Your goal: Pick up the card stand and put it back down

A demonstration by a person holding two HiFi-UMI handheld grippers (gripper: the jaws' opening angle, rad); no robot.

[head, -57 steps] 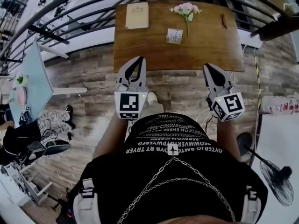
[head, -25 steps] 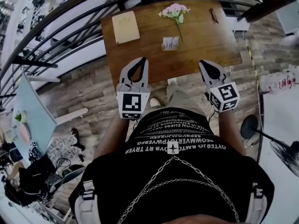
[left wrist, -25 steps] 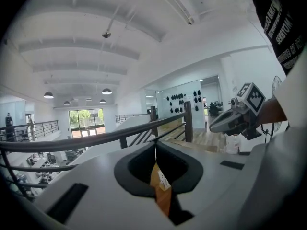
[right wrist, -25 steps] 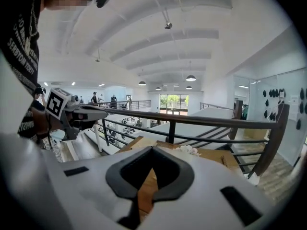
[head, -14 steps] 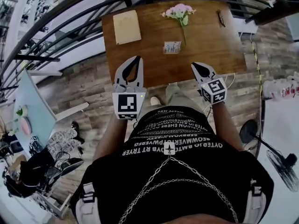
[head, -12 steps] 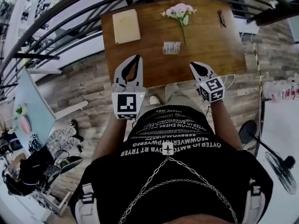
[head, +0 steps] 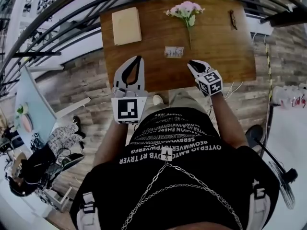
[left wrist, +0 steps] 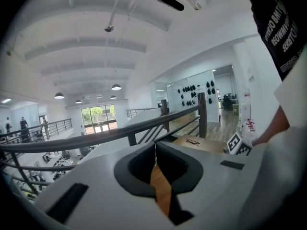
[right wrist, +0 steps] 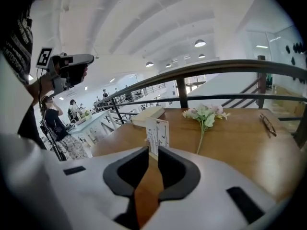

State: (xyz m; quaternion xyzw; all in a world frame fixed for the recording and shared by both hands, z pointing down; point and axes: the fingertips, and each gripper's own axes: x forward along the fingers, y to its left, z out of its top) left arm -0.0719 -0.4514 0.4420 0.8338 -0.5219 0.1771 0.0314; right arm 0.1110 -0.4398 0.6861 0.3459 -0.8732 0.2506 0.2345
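The card stand [head: 173, 52] is seen upright near the middle of the wooden counter [head: 225, 56], a white printed card held in it. The right gripper [head: 192, 63] is held low over the counter's near edge, just short of the card stand and a little to its right. In the right gripper view the card stand [right wrist: 157, 135] is found directly beyond the jaw tips; whether the tips touch its base cannot quite be settled from this angle, but it is not clamped. The jaws have just been opening and are parted by a narrow gap, with nothing between them. The left gripper [head: 139, 57] is held to the left of the card stand, well apart from it, its jaws brought together at the tips and empty. A bunch of pink flowers [head: 186, 9] is laid just behind the card stand, a tan book [head: 126, 26] behind it to the left, and a pair of glasses [head: 233, 19] behind it to the right.
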